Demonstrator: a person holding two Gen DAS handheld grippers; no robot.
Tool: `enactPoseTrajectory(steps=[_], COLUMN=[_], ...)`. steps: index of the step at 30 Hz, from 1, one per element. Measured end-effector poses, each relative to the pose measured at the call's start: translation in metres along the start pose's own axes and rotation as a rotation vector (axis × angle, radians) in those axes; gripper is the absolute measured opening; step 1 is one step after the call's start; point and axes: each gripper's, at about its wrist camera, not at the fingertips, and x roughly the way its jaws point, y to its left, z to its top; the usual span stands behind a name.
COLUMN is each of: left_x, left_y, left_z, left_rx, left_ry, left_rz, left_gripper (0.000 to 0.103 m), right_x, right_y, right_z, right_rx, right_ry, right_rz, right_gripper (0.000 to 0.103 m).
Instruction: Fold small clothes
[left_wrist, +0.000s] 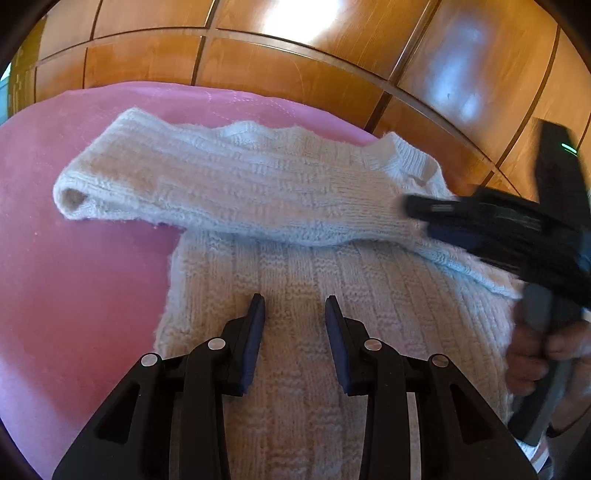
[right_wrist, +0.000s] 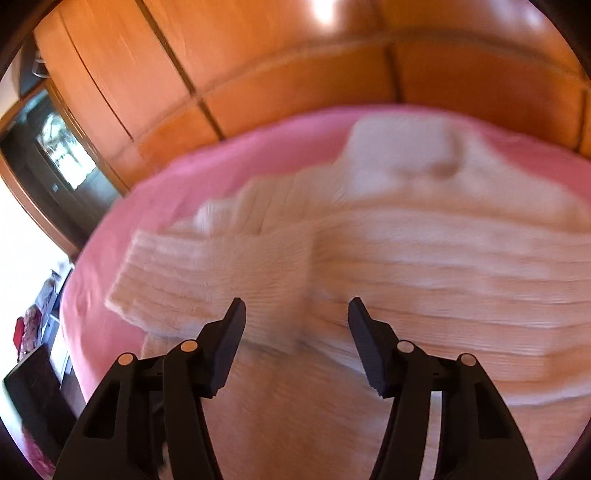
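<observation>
Step in hand: a judgement from the layout: the sleeve-folding stage of the cream knitted sweater. One sleeve already lies crosswise over the upper body of the garment, its cuff hanging past the sweater's edge onto the cover.
Where the garment is: spread flat on the pink bed cover, collar at the far end, body running back towards both cameras.
Left gripper: jaws spread, nothing between them, hovering over the middle of the sweater body; I cannot tell whether the tips touch the knit.
Right gripper: jaws spread wide and empty, above the sweater near the folded sleeve. In the left wrist view it shows at the right, close to the shoulder end of the sleeve, smeared by motion blur.
Next move, as I judge it: the overhanging cuff needs pinching and doubling back so it lies within the sweater's outline, or the second sleeve needs bringing across. The thick, soft knit should hold a fold but bunch if dragged.
Surface: a bed with a pink quilted cover, smooth around the garment.
Room: glossy wooden wardrobe panels behind the bed; in the right wrist view a dark screen at the left and bright, blurred clutter below it.
</observation>
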Motion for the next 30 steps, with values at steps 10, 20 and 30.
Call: enactPoseTrajectory(steps=[10, 20, 30], left_x=[-0.003, -0.002, -0.009], left_y=[0.002, 0.000, -0.009], left_z=[-0.002, -0.002, 0.007], left_rx=[-0.015, -0.004, 0.025], left_ry=[-0.019, -0.014, 0.040], left_rz=[-0.029, -0.013, 0.026], left_gripper=[0.033, 0.033, 0.033], right_x=[-0.079, -0.129, -0.113], right_y=[0.024, -0.108, -0.182], right_z=[0.017, -0.005, -0.044], right_rx=[-0.128, 0.148, 0.329], right_ry=[-0.221, -0.254, -0.199], right_rz=[-0.071, -0.260, -0.327], right_gripper=[0.005, 0.005, 0.021])
